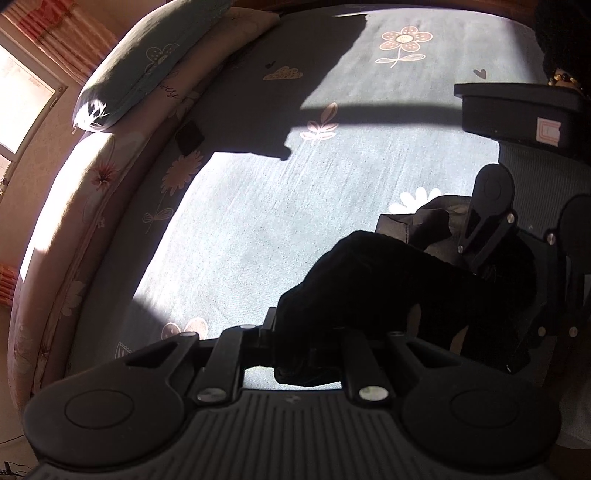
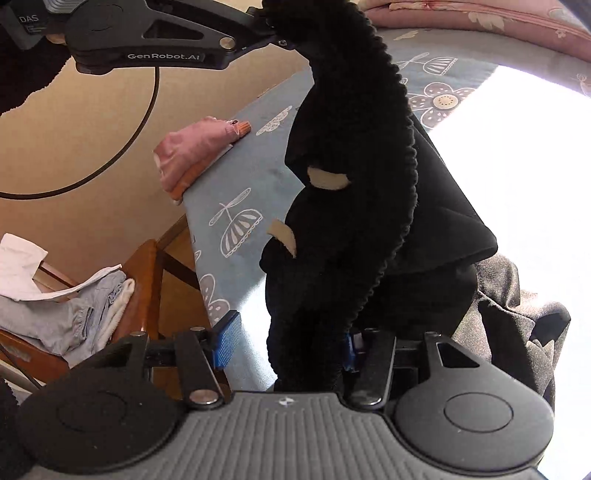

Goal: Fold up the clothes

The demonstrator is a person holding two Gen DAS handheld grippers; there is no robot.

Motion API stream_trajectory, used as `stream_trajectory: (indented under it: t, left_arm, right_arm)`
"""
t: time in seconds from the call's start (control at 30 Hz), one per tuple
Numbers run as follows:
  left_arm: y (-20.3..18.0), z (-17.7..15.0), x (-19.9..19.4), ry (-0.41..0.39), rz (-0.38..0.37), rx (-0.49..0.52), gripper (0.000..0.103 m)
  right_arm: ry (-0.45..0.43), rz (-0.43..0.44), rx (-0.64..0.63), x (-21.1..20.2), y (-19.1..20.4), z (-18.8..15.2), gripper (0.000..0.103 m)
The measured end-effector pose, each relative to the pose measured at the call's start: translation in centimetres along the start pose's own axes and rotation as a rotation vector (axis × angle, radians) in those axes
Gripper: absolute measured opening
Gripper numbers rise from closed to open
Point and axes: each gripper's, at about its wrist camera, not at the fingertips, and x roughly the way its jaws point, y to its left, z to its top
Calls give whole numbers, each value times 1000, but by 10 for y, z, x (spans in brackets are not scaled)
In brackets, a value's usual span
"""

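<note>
— Fingers (image 2: 227, 341) of the right gripper (image 2: 286, 347) gape around the black garment (image 2: 354, 166); the left gripper (image 1: 291, 347) pinches it, I think.
— It's soft and floppy, hanging near the bed's (image 2: 229, 177) edge. Grab the ribbed hem.

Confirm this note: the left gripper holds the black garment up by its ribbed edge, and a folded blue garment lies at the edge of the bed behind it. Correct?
One detail is wrong. In the right wrist view the folded garment at the edge of the bed is pink, not blue. The rest stands: the left gripper holds the black garment up by its ribbed edge.
</note>
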Motion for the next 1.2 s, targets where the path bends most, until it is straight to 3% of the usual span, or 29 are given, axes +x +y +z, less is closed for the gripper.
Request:
stream_trajectory:
  t: [0.1,0.13,0.17,0.2,0.23,0.37,0.53,0.87,1.1,1.2]
  left_arm:
    - [6,1,-2,-39,-40,-7,13]
    - [7,1,-2,-45,-48,4,13]
    - [6,0,-3,-49,-55,21,13]
    - [6,-1,-3,-51,-61,36,12]
    - [6,-2,-3,-52,-69,42,12]
    - [11,-3,-7,-69,-132,23,12]
    - [15,7,-27,-144,-205,-10,12]
    - [35,25,-81,-337,-293,-140,11]
    - [49,28,-105,-393,-340,-194,11]
    - [47,25,-109,-395,-341,-191,11]
  right_arm:
    - [-44,-106,30,8,9,-4,64]
    - [-33,-136,53,13,9,-4,61]
    - [-22,-167,98,18,7,-5,55]
    - [-12,-197,141,23,6,-7,33]
    - [-10,-215,168,23,7,-6,27]
    - [-28,-250,309,5,18,-12,23]
    - [-25,-374,399,-46,55,-16,21]
    - [-13,-662,449,-123,131,16,20]
    - [-30,-784,486,-156,152,30,20]
    - [-36,-831,530,-173,144,21,20]
